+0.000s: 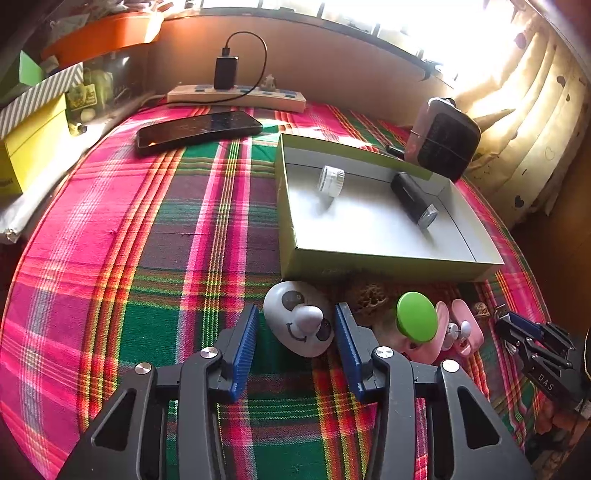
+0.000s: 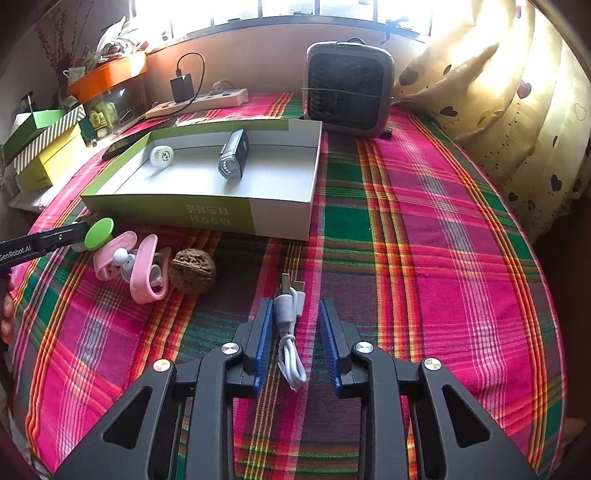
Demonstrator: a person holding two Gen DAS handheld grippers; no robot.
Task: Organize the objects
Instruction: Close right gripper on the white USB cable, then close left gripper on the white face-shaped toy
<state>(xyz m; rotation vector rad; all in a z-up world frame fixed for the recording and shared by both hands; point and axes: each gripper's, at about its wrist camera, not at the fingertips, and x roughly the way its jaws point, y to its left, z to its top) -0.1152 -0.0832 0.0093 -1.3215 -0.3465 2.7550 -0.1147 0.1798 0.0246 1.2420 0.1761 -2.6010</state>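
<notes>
Blown-out window [image 1: 424,18] glare, fisheye-bent dark edges

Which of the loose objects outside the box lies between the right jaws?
The white USB cable; the walnut and pink earbud case lie off to its left.

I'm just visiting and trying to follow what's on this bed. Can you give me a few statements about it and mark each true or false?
1. The box holds two things. True: a white jar and a black flashlight.
2. The panda-face stone lies inside the box. False: it lies on the plaid cloth, between the left gripper fingers.
3. A white cable lies between the right gripper fingers. True.
4. The walnut is in the box. False: it sits on the cloth beside the pink case.
</notes>
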